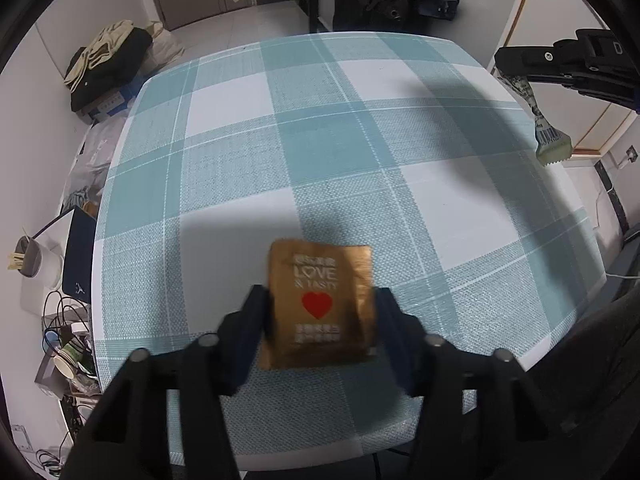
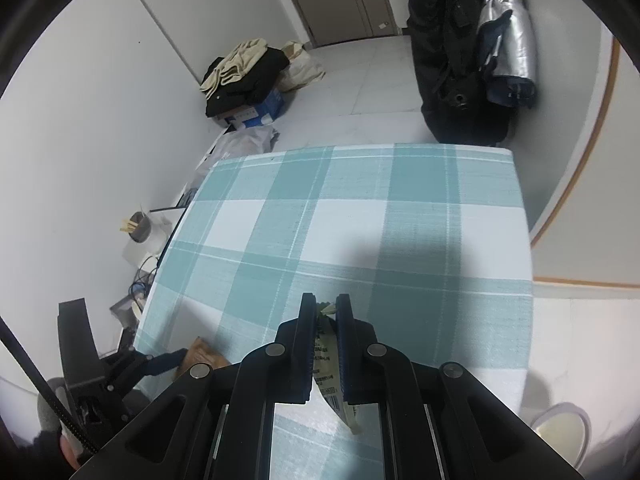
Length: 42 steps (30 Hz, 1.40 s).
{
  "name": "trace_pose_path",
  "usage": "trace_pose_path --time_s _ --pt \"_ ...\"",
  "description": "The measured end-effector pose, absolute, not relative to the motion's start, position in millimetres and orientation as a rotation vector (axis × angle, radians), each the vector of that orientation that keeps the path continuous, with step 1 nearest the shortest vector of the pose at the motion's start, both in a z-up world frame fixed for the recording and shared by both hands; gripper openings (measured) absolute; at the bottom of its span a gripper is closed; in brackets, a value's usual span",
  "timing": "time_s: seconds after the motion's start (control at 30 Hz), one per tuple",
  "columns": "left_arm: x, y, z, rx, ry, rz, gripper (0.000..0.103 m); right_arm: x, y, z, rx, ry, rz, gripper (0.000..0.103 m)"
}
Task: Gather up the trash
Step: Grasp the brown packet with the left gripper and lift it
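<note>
Left tongs: fingers sit on either side of a brown snack packet printed with "LOVE & TASTY" and a red heart. Both pads appear to touch the packet's left and right edges; the image is blurred there, so a firm grip cannot be confirmed. The packet sits at the near part of the surface, which is covered by a teal-and-white checked cloth.

Right tongs: narrow, clamped on a pale green wrapper with a barcode. The wrapper runs down between the fingers, and its serrated end hangs free below them, off the surface. In the left wrist view the same wrapper dangles at the far right, above the surface edge.

Left of the surface, on the floor: a white cup with sticks, cables, paper cups. Far left: folded clothes on a blue box.
</note>
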State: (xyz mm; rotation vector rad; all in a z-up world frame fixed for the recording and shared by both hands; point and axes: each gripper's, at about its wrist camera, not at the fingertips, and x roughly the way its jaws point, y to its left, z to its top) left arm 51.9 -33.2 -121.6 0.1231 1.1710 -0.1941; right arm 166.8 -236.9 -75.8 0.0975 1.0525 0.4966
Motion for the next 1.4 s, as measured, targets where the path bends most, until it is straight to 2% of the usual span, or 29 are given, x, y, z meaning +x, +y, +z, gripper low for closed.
trace_pose_path --time_s 0.07,0.23,0.3,0.33,0.37,0.87,1.13,1.4 --pt "50 -36 -122 0.118 1.165 -0.197 0.037 164 -240 -73 0.103 1.043 0.496 0.009" --pt "56 -35 -123 0.043 1.164 -0.2 0.027 158 -247 -69 0.107 1.032 0.492 0.009" --pt "56 -32 -121 0.005 1.16 -0.208 0.017 156 -250 -68 0.111 1.027 0.488 0.009" --pt "56 -31 -121 -0.012 1.163 -0.215 0.006 155 -252 -67 0.114 1.025 0.487 0.009" --pt "55 -32 -122 -0.021 1.166 -0.215 0.002 155 -253 -67 0.117 1.023 0.487 0.009" --pt "49 -29 -86 -0.12 1.053 -0.293 0.002 130 -279 -46 0.193 0.972 0.48 0.009" --pt "46 -55 -46 -0.049 0.955 -0.345 0.002 83 -310 1 0.226 0.836 0.5 0.009" --pt "47 -108 -14 -0.011 0.888 -0.467 0.002 31 -386 56 0.241 0.655 0.385 0.009"
